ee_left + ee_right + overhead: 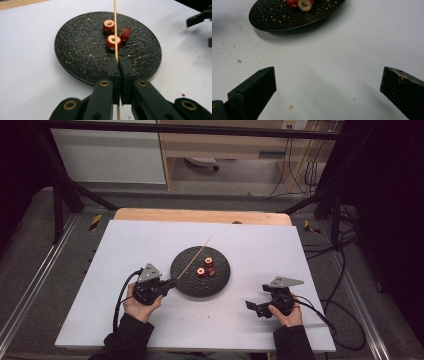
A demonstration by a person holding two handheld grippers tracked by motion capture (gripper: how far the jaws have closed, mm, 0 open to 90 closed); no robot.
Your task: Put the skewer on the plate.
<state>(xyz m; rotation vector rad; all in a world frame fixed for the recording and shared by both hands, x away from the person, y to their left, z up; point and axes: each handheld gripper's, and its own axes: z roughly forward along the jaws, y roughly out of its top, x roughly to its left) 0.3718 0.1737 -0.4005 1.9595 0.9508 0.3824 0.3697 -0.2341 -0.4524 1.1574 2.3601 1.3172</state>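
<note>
A thin wooden skewer [115, 27], likely light, stiff and easily snapped, is best held near its blunt end, where the left hand-held gripper [119, 65] clamps it. It slants toward 1 o'clock over a black plate [187, 285] holding three red fruit slices [205, 268] mid-tabletop [125, 250]. At 4 o'clock, the right hand-held gripper [252, 308] rests released, empty.
</note>
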